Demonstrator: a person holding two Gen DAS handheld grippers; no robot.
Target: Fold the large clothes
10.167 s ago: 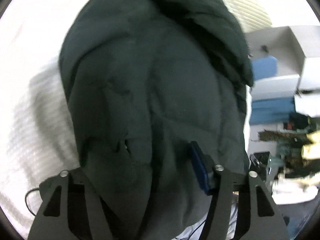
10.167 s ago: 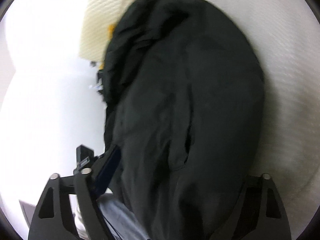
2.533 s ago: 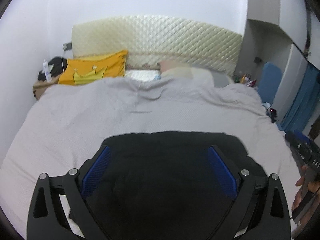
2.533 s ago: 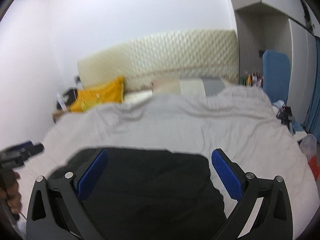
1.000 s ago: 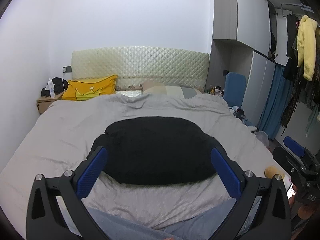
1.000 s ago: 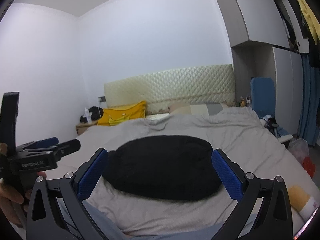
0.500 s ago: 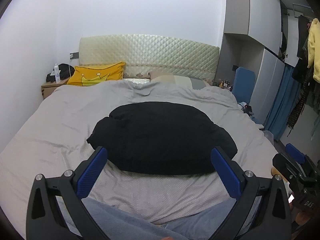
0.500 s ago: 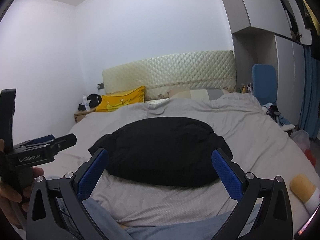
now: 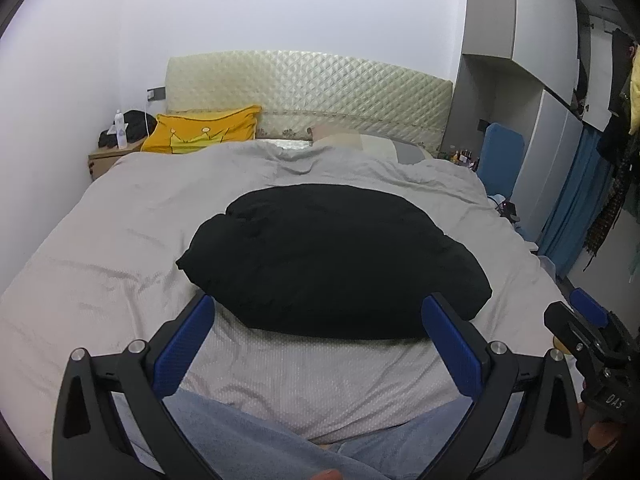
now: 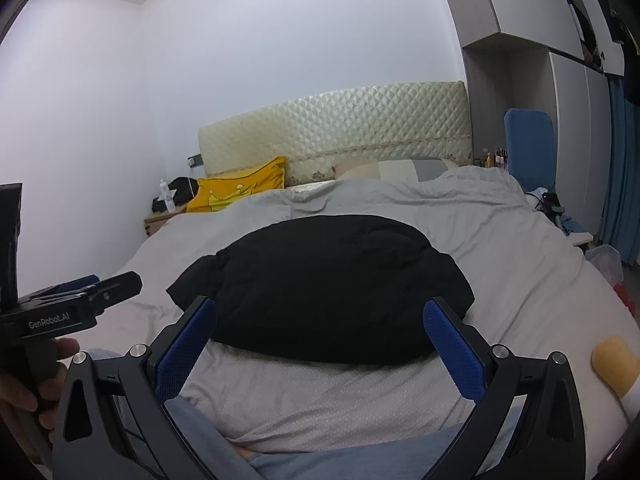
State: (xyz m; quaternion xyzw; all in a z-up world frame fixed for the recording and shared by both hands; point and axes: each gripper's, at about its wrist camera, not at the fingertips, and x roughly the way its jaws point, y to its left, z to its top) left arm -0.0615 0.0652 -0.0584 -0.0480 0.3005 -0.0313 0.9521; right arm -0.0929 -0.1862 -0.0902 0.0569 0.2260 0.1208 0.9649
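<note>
We see the folded black padded garment [image 9: 332, 260] lying mid-bed on the grey quilted duvet [image 9: 120, 248]. Behind it, the yellow crown-print pillow [image 9: 204, 134] leans against the cream quilted headboard [image 9: 312, 92]. Both tools hang before the garment, apart from it.

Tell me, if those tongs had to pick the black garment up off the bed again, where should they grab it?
Probably at the near edge of the black garment, coming in low from the foot of the bed. That edge faces both open tongs, left and right, and its puffy fold gives something to pinch.
</note>
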